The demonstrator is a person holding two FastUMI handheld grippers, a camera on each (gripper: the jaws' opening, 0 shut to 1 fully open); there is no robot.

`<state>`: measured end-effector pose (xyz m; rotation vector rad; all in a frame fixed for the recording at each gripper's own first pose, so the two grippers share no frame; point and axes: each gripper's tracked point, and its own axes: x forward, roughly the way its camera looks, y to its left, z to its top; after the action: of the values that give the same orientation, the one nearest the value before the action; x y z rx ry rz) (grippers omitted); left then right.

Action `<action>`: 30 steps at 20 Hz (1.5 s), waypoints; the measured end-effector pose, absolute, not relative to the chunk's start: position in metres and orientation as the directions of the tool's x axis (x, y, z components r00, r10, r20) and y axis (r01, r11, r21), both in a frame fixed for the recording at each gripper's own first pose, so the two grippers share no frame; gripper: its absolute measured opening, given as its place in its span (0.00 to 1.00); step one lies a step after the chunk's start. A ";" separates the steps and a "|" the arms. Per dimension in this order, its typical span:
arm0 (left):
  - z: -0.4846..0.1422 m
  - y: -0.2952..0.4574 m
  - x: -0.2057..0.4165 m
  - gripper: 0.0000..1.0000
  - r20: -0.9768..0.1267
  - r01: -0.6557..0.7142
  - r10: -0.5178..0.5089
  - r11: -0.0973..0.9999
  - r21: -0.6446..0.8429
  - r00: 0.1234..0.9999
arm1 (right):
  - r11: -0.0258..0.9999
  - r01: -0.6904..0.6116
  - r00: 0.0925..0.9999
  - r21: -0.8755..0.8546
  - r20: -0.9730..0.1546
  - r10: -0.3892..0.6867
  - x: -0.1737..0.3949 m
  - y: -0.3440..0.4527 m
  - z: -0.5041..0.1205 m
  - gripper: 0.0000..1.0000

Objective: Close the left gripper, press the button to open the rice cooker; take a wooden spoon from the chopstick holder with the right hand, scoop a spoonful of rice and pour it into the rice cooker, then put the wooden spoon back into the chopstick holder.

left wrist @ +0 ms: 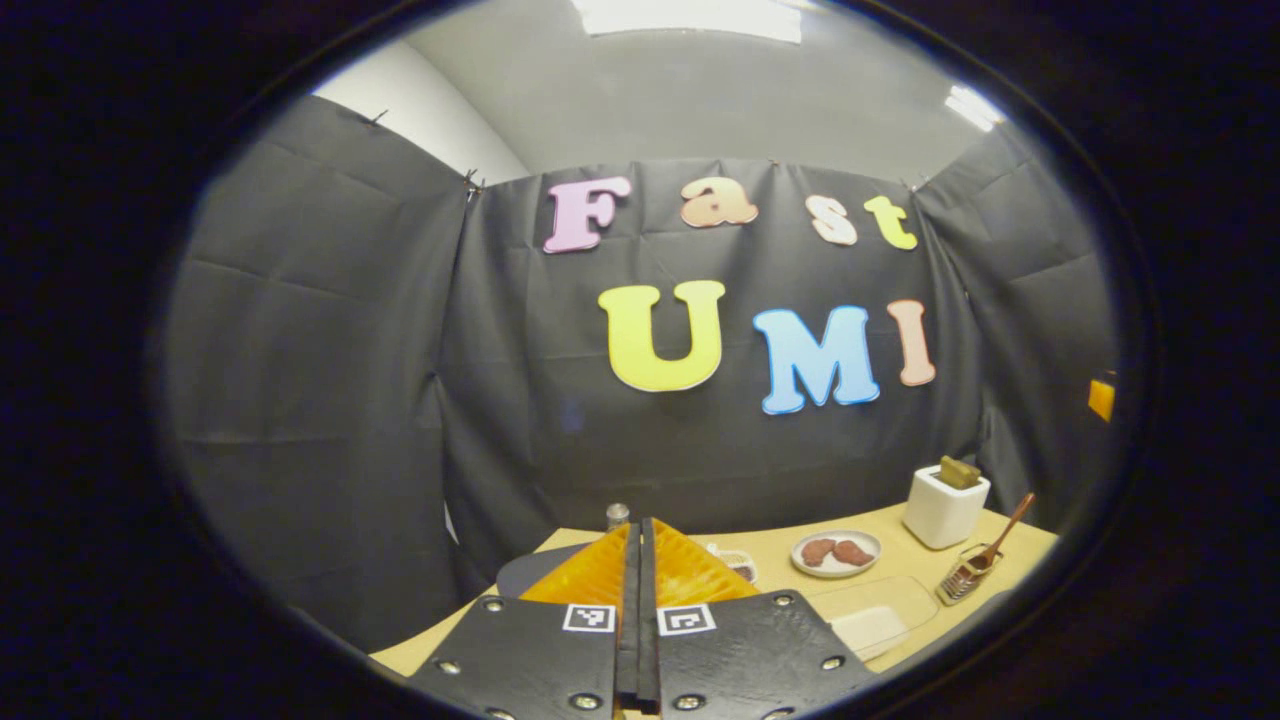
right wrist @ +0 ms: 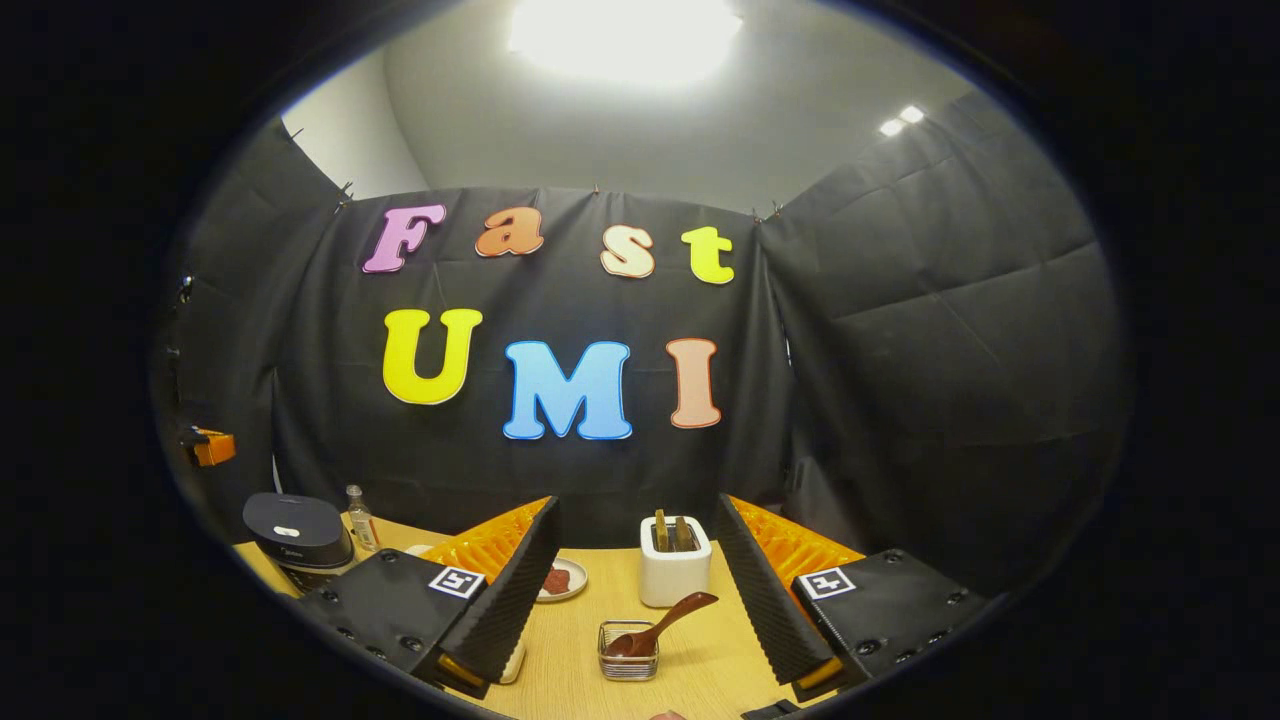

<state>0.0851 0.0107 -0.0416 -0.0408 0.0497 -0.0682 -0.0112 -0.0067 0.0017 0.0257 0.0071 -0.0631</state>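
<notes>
On the wooden surface (right wrist: 590, 650), the wooden spoon (right wrist: 662, 624) leaned in its wire holder (right wrist: 627, 650); right tongs (right wrist: 640, 585) were spread wide, left tongs (left wrist: 640, 560) pressed together, rice cooker (right wrist: 297, 538) lid down, no readable labels.

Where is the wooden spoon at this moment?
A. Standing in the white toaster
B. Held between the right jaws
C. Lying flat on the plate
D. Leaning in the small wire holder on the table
D: the wooden spoon leans in the small wire holder, which stands on the table between the open right jaws.
</notes>
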 end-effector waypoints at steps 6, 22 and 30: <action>-0.127 0.009 0.121 0.01 -0.202 0.083 -0.099 0.993 -0.087 0.974 | 0.996 0.093 0.995 -0.015 -0.026 -0.094 -0.021 -0.010 0.001 0.96; -0.206 -0.018 0.124 0.02 -0.354 0.103 -0.089 0.995 0.019 0.931 | 0.995 0.098 0.991 -0.011 -0.092 -0.099 -0.030 -0.008 -0.015 0.98; -0.161 -0.011 0.130 0.01 -0.256 0.068 -0.058 0.997 0.030 0.965 | 0.997 0.073 0.995 0.014 -0.075 -0.072 -0.021 -0.017 -0.015 0.96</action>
<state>0.1303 -0.0112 -0.1606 0.0391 0.2575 -0.0640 -0.0206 -0.0171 -0.0155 0.0164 0.0745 -0.0729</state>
